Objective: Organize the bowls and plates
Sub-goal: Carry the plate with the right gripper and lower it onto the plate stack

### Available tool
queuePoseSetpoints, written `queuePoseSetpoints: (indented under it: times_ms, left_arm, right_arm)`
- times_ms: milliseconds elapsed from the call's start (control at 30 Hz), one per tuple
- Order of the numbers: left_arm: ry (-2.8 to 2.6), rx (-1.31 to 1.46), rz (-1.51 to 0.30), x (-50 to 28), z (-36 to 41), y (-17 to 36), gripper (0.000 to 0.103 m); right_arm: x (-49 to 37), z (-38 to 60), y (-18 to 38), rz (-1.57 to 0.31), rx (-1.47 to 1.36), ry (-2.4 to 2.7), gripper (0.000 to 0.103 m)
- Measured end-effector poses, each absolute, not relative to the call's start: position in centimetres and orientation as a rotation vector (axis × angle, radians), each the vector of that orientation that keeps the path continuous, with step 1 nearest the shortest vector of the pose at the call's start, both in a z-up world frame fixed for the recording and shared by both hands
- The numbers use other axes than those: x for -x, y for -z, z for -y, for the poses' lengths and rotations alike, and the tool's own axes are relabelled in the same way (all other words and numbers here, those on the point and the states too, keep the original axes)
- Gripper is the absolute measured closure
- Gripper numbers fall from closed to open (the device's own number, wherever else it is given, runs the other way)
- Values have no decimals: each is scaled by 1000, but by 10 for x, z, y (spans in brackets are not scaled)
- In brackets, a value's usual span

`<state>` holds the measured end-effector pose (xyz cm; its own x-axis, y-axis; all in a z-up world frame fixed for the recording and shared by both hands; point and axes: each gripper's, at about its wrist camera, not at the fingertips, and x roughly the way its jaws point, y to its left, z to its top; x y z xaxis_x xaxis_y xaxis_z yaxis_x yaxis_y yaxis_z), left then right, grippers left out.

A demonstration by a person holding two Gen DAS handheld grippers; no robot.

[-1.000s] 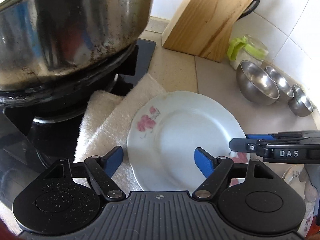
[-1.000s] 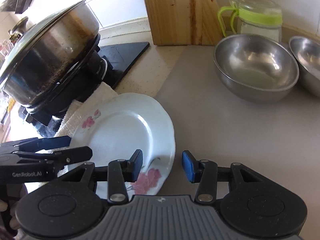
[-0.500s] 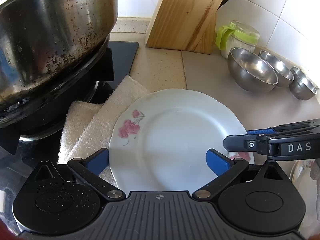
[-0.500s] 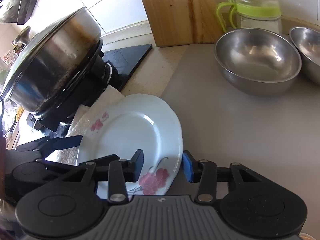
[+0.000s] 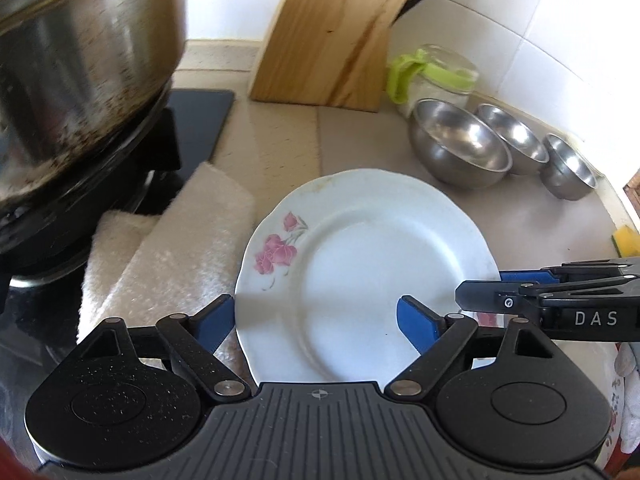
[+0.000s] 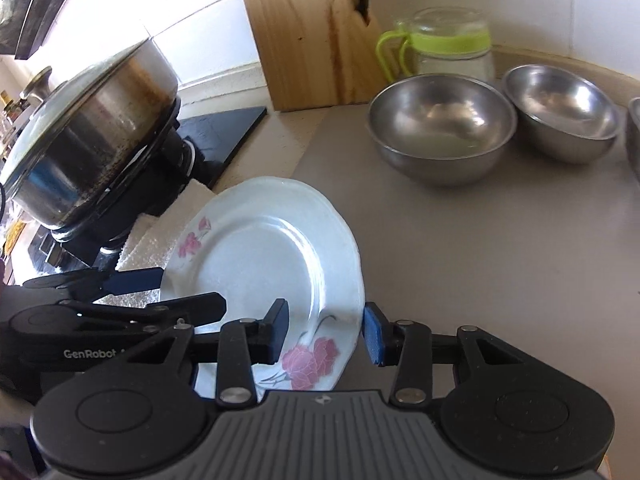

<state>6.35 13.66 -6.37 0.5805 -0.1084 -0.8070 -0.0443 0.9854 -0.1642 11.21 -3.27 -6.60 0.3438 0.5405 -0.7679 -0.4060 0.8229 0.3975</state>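
Note:
A white plate (image 5: 360,264) with pink flowers lies partly on a folded towel (image 5: 168,248), its right side tilted up off the counter. My right gripper (image 6: 326,326) is shut on the plate's (image 6: 272,256) flowered rim, one finger on top and the blue pad under the edge. From the left, my left gripper (image 5: 316,324) straddles the near-left rim; its jaws are closing and the pads stand clear of the plate. Three steel bowls (image 5: 460,144) sit in a row at the back right, also visible in the right wrist view (image 6: 440,128).
A large lidded steel pot (image 5: 80,80) sits on the black stove (image 5: 200,120) at the left. A wooden knife block (image 5: 332,36) and a glass jar with a green lid (image 5: 436,76) stand by the tiled wall. A yellow sponge (image 5: 626,238) lies far right.
The left gripper's jaws spread wide around the plate's near rim, then narrowed a little. The right gripper rose slightly with the plate's right edge, tilting the plate.

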Motion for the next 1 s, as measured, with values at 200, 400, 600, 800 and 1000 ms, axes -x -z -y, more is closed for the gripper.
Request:
queuePoseSetpoints:
  times_ms: [200,400,600,800,1000]
  left_arm:
    - [93,146,-937,-62,-125,57,12]
    - [169,110,-927,-60,-108,53,12]
    - [232,75,-932,-61,-90,54,13]
    - [293,63,-959,-62,-76,60,13]
    - [366,47,-955,-59,-61,58,15]
  right_arm:
    - [-96,50,54,-1029,-171,-563,60]
    - [-80,71,49,-1022,-202,-491,60]
    - [-64,86,48,-1028,-223,-428,60]
    - [-53,102,47,-1031,-258,-371,60]
    - [-38,122,46,-1041,-293,-320,60]
